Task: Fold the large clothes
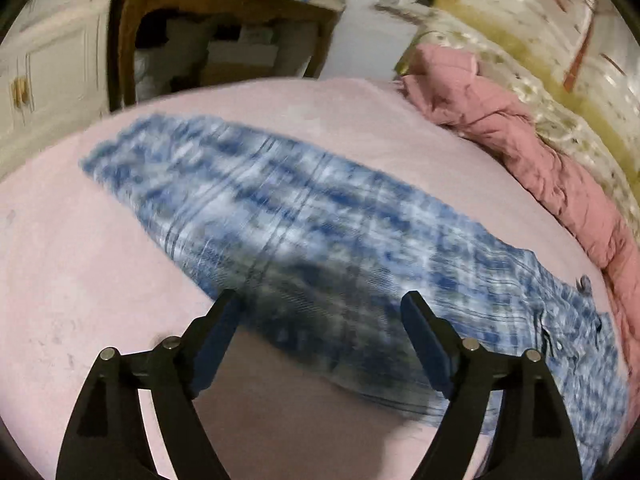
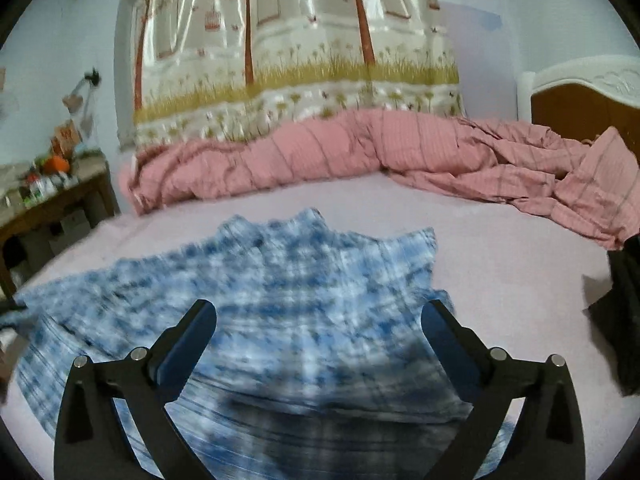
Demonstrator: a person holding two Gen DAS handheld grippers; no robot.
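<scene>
A blue-and-white plaid shirt (image 1: 320, 216) lies spread in a long band across the pale pink bed sheet (image 1: 80, 280). My left gripper (image 1: 320, 304) is open and empty, hovering over the shirt's near edge. In the right wrist view the same shirt (image 2: 304, 280) lies rumpled with a raised far edge. My right gripper (image 2: 320, 312) is open and empty above it. Both views are motion-blurred.
A rumpled pink quilt (image 2: 360, 152) lies along the far side of the bed, also in the left wrist view (image 1: 520, 140). A patterned curtain (image 2: 296, 40) hangs behind it. A cluttered wooden table (image 1: 224, 28) stands past the bed's end. A dark object (image 2: 628, 312) sits at the right edge.
</scene>
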